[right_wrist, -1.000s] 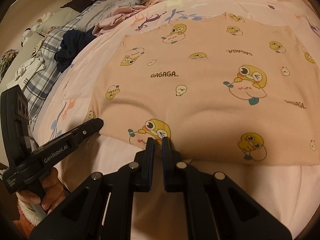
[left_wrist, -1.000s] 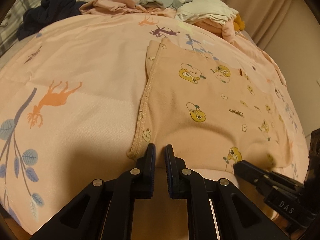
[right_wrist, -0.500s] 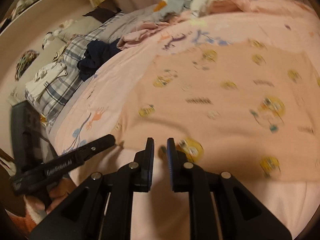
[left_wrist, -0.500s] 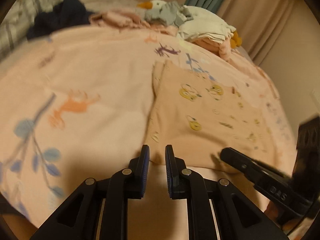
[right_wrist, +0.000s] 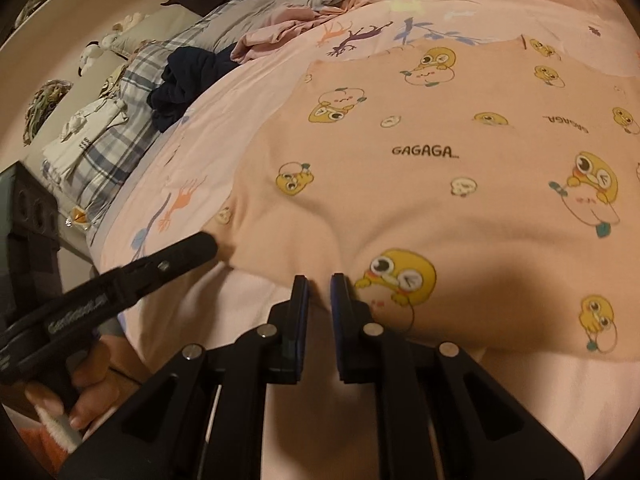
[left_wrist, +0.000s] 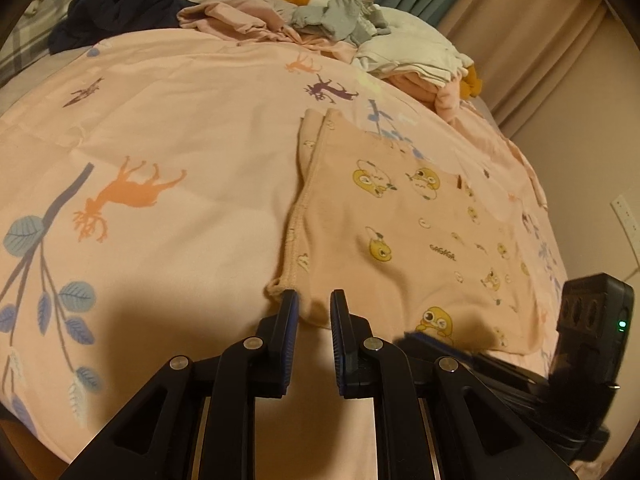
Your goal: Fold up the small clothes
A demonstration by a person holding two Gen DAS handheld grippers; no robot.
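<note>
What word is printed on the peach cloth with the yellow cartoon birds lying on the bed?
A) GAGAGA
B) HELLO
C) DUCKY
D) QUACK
A: the peach cloth bears "GAGAGA..." in dark letters among the yellow cartoon birds, clearest in the right wrist view.

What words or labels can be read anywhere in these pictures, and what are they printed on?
"GAGAGA..." on the peach garment with yellow cartoon prints, spread on the bedspread.
"GAGAGA" again, upside down, near the garment's right edge in the right wrist view, and small in the left wrist view.
A white brand label on the left gripper arm: too blurred to read.
Dark print on folded white fabric beside the bed: too small to read.
</note>
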